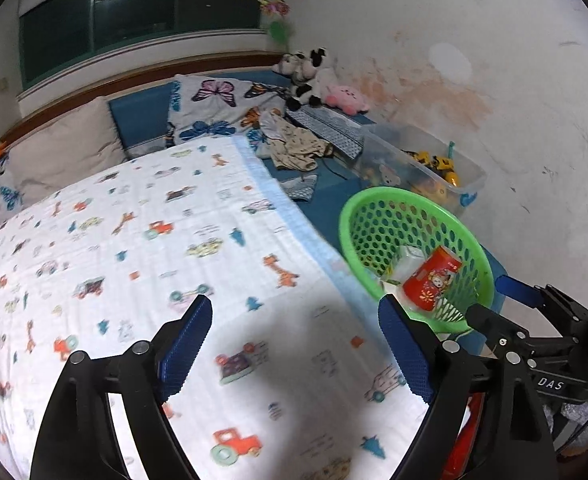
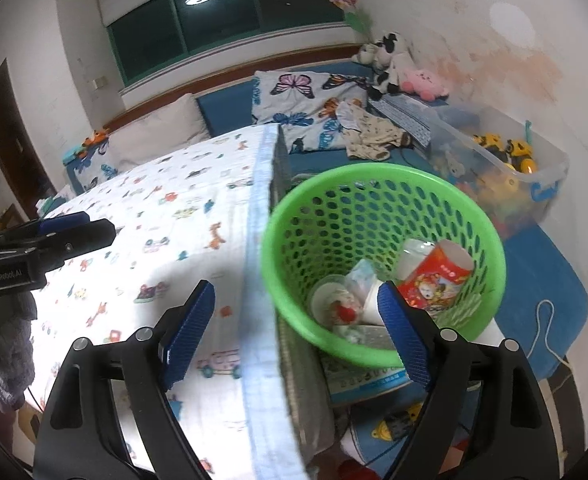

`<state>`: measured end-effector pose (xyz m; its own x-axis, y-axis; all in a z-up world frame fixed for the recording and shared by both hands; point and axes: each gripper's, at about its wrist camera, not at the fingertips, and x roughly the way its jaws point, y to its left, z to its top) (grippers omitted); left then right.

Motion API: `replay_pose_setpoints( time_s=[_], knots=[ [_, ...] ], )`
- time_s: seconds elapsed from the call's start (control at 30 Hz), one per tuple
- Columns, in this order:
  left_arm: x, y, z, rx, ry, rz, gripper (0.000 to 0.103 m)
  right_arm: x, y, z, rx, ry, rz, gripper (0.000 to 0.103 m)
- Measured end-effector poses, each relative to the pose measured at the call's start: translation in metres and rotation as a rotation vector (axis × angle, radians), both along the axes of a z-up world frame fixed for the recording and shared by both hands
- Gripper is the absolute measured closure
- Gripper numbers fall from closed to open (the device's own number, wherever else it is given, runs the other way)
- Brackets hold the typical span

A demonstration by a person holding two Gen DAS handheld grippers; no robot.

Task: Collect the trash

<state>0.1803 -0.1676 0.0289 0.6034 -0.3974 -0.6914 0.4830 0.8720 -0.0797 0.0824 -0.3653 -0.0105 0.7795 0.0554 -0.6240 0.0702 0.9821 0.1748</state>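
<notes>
A green mesh basket [image 2: 374, 188] stands beside the bed's right edge and holds trash: a red printed can [image 2: 434, 276], a clear plastic cup [image 2: 334, 300] and crumpled wrappers. It also shows in the left wrist view [image 1: 394, 200] with the red can [image 1: 430, 280] inside. My right gripper [image 2: 296, 330] is open and empty, just above the basket's near rim. My left gripper [image 1: 294, 344] is open and empty over the patterned bed sheet [image 1: 154, 240], left of the basket. The right gripper [image 1: 506, 292] appears beside the basket in the left wrist view.
A clear plastic bin of toys [image 2: 506, 160] stands by the wall behind the basket. Pillows [image 2: 306, 96], crumpled clothes [image 2: 370, 132] and plush toys [image 2: 398, 68] lie at the head of the bed. A blue mat [image 2: 542, 280], a book and a toy lie on the floor.
</notes>
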Motion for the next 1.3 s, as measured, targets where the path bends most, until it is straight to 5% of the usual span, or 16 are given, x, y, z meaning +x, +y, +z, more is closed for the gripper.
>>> replay_pose_setpoints(
  time_s=[0.57,1.3],
  knots=[
    [-0.026,0.063,0.005,-0.004,-0.04,0.149,0.014,-0.008,0.049,0.006,-0.097,-0.021,0.053,0.014],
    [-0.043,0.107,0.002,0.037,-0.069,0.301,0.009,-0.019,0.067,0.009,-0.071,-0.041,0.068,0.011]
  ],
)
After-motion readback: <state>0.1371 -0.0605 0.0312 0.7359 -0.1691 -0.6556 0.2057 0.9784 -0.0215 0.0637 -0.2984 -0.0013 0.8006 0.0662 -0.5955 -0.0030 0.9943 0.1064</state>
